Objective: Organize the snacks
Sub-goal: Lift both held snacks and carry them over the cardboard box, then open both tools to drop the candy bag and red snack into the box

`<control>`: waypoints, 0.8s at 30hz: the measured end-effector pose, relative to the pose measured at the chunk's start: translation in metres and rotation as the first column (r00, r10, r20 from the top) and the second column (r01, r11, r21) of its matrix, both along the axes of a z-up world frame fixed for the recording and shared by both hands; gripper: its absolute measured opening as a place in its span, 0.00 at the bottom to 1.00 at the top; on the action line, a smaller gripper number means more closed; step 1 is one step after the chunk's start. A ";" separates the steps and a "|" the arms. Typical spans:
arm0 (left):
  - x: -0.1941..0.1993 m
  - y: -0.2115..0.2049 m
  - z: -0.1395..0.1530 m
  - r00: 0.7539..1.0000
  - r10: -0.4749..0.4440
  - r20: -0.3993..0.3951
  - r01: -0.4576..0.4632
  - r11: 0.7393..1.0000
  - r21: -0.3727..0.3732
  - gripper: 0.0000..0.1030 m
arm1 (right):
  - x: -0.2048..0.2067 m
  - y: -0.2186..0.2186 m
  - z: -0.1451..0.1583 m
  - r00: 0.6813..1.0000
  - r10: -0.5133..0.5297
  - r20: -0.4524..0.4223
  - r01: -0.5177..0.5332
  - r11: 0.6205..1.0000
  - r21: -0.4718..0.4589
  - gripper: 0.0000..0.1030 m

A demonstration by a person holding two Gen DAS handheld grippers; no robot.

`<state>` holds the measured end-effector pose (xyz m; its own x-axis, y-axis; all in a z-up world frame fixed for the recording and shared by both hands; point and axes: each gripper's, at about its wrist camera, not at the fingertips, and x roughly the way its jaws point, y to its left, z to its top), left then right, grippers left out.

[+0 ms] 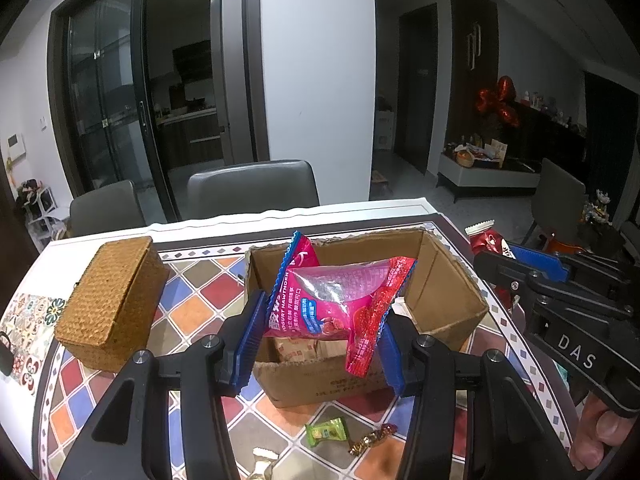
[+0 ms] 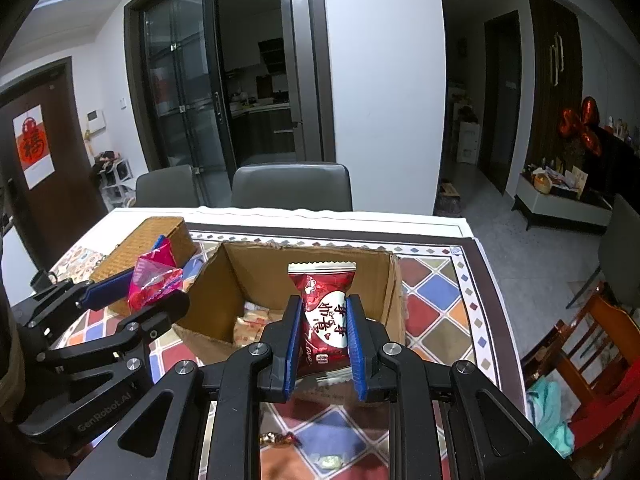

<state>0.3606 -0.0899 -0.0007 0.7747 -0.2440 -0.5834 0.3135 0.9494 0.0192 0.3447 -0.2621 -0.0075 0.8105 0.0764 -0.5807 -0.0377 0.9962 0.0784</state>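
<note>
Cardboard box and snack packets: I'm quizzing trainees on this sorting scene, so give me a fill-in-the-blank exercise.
1. The left gripper holds a ____ packet.
2. The right gripper is shut on a dark red packet printed with a white ____.
3. Both packets hang over an open cardboard ____.
4. The closed woven basket sits ____ the box.

Missing: pink; heart; box; beside

A woven basket box [image 1: 110, 300] sits shut on the desk [image 1: 188, 304] with its colourful squares. Two grey chairs [image 1: 253, 188] stand behind it.
</note>
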 end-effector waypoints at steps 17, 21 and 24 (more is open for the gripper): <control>0.049 -0.006 -0.017 0.999 0.009 -0.039 -0.009 1.000 0.001 0.49 | 0.044 0.000 -0.018 0.999 -0.004 -0.033 0.004 1.000 0.007 0.22; 0.056 -0.008 -0.023 0.999 0.005 -0.053 -0.005 1.000 0.001 0.49 | 0.052 -0.001 -0.024 0.999 -0.003 -0.045 0.004 1.000 0.009 0.22; 0.059 -0.009 -0.026 0.998 0.004 -0.059 -0.004 1.000 0.000 0.50 | 0.059 0.000 -0.027 0.999 -0.001 -0.052 0.002 1.000 0.008 0.22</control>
